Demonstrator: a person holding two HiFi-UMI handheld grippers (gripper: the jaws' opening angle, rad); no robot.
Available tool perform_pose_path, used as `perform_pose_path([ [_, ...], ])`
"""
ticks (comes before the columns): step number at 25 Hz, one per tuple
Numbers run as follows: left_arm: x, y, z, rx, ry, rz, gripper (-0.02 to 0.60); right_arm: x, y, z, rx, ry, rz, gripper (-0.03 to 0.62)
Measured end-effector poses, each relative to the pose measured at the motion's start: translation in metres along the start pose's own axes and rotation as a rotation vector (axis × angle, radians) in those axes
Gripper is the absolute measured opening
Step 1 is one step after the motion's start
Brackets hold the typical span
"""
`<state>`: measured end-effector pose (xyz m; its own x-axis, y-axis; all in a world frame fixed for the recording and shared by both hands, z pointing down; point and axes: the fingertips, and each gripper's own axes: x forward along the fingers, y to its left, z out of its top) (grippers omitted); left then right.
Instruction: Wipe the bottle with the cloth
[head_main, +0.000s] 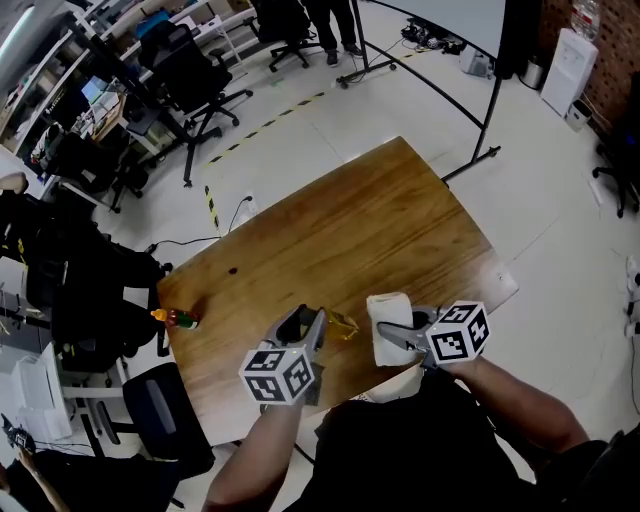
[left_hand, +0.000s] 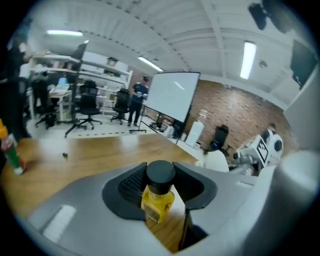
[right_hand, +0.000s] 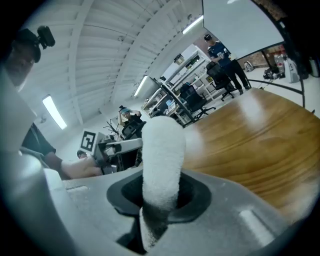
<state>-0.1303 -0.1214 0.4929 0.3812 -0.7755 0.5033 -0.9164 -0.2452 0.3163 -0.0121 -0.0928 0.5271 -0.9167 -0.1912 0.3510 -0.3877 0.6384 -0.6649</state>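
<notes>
A small bottle (head_main: 343, 326) of yellow liquid with a black cap stands near the wooden table's (head_main: 360, 220) front edge. My left gripper (head_main: 318, 328) is shut on the bottle (left_hand: 158, 200), with the pads against its cap and neck (left_hand: 161, 186). To the right, a folded white cloth (head_main: 389, 325) sticks up between the jaws of my right gripper (head_main: 397, 340), which is shut on it. In the right gripper view the cloth (right_hand: 161, 160) rises upright from the jaws (right_hand: 160, 192). Cloth and bottle are a short way apart.
A second small bottle (head_main: 175, 319) with an orange cap lies at the table's left edge. A small dark speck (head_main: 233, 270) sits on the wood. Office chairs (head_main: 195, 85), a whiteboard stand (head_main: 480, 60) and desks surround the table.
</notes>
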Motion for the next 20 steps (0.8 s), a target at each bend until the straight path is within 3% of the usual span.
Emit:
perform_pose_path([
  [5,-0.015,0.067,-0.018,-0.546,-0.076,0.156,0.178,0.035,0.022,0.007,-0.079,0.031,0.061,0.074],
  [8,-0.024,0.082,-0.039,-0.78,-0.123,0.192,0.176,0.068,0.04,0.019,-0.131,0.004,0.087,0.074],
  [12,-0.03,0.082,-0.054,-0.909,-0.15,0.217,0.176,0.108,0.057,0.017,-0.208,-0.008,0.068,0.074],
  [20,-0.032,0.095,-0.061,-0.94,-0.147,0.226,0.176,0.135,0.041,-0.007,-0.308,0.075,-0.016,0.074],
])
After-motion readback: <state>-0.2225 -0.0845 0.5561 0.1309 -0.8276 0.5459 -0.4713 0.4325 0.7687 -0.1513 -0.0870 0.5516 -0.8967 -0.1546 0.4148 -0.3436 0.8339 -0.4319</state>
